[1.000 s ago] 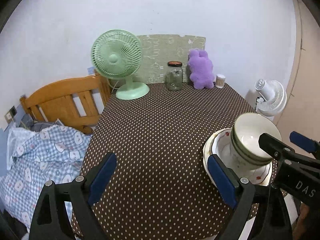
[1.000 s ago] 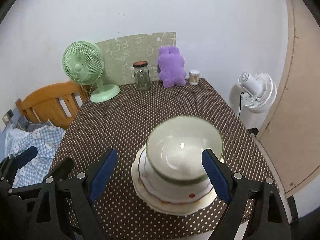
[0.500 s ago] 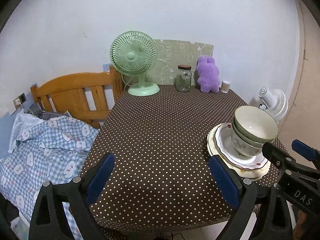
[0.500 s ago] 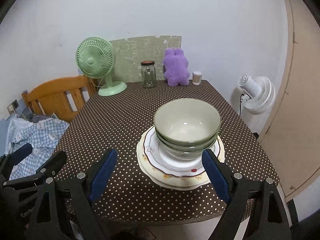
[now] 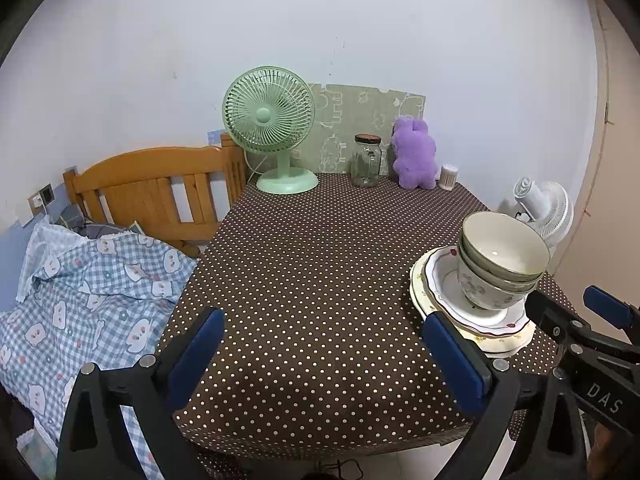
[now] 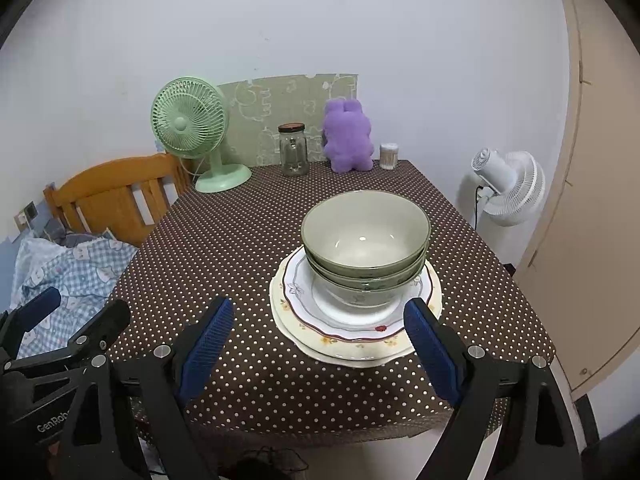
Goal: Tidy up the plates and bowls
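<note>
1. two tools were in view, the left tool and the right tool, both with their blue pads spread wide apart and gripping nothing.
2. the stacked bowls sat nested inside each other on the stacked plates, just ahead of the right tool and between the lines of its two fingers, untouched by them.
3. from the left tool, the same bowls and plates lay ahead to its right, just past its right pad.
4. the counter carried a brown dotted cloth; far ahead of both tools, at its back edge, stood a green fan, a glass jar and a purple plush toy.
5. a wooden bed frame stood ahead to the left of the left tool.
</note>
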Demonstrator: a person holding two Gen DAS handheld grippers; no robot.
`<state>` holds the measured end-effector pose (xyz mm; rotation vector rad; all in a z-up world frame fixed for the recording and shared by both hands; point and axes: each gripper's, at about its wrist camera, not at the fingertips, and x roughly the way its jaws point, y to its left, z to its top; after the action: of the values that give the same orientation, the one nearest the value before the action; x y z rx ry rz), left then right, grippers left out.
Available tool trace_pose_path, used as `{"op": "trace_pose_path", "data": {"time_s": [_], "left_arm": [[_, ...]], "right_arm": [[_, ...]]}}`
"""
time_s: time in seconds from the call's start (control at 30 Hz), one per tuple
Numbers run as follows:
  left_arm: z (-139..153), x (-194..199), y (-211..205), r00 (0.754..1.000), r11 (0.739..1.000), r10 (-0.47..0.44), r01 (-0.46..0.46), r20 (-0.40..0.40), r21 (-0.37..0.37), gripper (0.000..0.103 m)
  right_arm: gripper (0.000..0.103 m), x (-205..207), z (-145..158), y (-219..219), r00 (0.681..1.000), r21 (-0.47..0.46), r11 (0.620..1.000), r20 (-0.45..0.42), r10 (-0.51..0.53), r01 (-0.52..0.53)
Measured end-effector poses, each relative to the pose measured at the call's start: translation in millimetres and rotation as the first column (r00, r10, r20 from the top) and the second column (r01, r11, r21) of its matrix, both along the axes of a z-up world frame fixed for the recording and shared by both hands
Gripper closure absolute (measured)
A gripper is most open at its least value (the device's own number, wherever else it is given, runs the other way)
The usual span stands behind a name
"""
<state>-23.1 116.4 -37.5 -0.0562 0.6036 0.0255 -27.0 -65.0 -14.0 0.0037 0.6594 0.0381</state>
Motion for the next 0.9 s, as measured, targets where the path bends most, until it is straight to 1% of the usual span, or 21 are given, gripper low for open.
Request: {"op": "trace_pose_path", "data": {"time_s": [0.5,0.73,0.9], "left_arm": [[1.7,-2.9,-5.6,1.0,1.0,0.0,0.0,0.005,-0.011,0.001],[5.6,-4.5,-5.6,0.999,1.0,0.018,-0.018,0.035,-0.01,0.0],[6.7,-1.4,-4.8,0.999,1.0,0.024,-0.024,0.038,-0.013,0.0]], "right_arm": [[0.014,-2.5,1.8,-8.1,1.0,-0.002,1.0,0.013,0.0,0.0],[0.014,-1.3,4.3,-8.7,0.999,-0.003,1.0,0.029,0.013,-0.013],[0.014,1.6,5.9,-9.5,0.999,-0.002,1.0,0.033,0.015,-0.015]]}}
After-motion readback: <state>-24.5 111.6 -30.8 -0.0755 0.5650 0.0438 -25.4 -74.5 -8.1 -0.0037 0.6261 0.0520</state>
